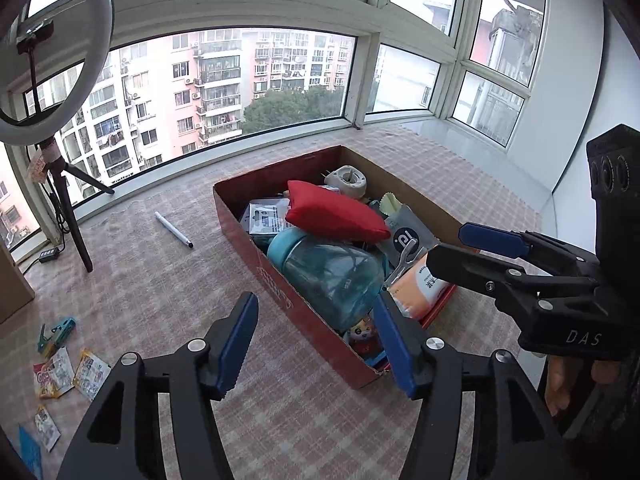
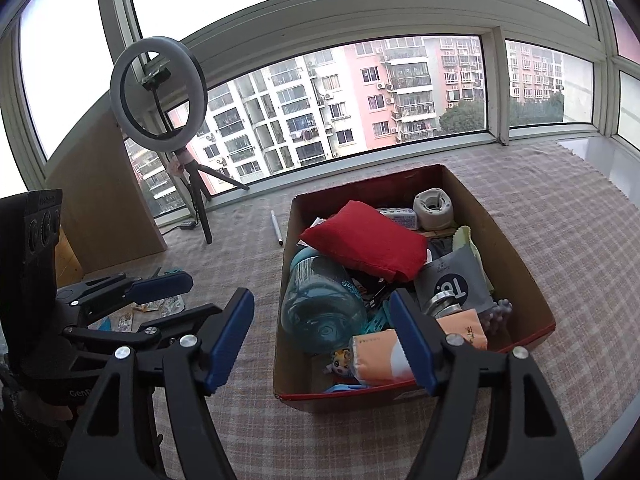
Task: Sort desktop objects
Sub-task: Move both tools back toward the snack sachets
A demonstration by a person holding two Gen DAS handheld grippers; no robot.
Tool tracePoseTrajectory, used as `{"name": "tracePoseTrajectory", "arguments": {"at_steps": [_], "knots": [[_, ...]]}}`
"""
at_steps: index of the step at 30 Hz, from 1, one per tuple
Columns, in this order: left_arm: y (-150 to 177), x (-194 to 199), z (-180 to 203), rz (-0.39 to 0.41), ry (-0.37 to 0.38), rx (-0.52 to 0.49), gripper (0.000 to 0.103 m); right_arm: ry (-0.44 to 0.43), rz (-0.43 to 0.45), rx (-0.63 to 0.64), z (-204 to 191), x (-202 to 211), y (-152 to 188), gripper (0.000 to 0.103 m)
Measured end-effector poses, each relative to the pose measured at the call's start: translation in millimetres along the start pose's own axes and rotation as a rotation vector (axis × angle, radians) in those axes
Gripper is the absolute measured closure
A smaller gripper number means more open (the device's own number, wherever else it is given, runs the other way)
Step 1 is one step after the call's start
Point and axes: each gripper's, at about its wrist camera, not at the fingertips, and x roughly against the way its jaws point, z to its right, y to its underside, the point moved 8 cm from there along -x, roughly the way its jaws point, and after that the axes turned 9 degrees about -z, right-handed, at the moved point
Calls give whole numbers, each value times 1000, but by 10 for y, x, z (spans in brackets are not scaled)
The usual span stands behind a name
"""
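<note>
Left wrist view: looks forward and down along left hand-held gripper (image 1: 316,340) fingers, near cardboard box (image 1: 288,300), box right of centre, window (image 1: 224,80) behind. Right hand-held gripper (image 1: 460,248) enters from right edge.

Right wrist view: same forward-down aim from right side, box (image 2: 520,264) centre-right, close. Left hand-held gripper (image 2: 176,300) at left edge.

Shared: box, checked counter (image 1: 160,280), pen (image 1: 174,229), ring light (image 2: 158,88), window.

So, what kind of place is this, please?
Probably an enclosed balcony or bay window in a high-rise flat: wide windows facing apartment blocks, a checked cloth on the surface, and a ring light on a tripod for filming.
</note>
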Motion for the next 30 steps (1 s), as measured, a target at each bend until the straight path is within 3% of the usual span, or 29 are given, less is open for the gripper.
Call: {"name": "tracePoseTrajectory", "arguments": {"at_steps": [8,24,30], "knots": [[292,282,-627,3,-53,63,45,-40,-8,48,-478,-109,12,34],[1012,1192,-2675,22,-297,254,45,-144,-35,228,-1866,-561,-187,34],[1117,1216,-3255,2,-331,287,45,-154,-96,341,-2378,-989,-235,34]]}}
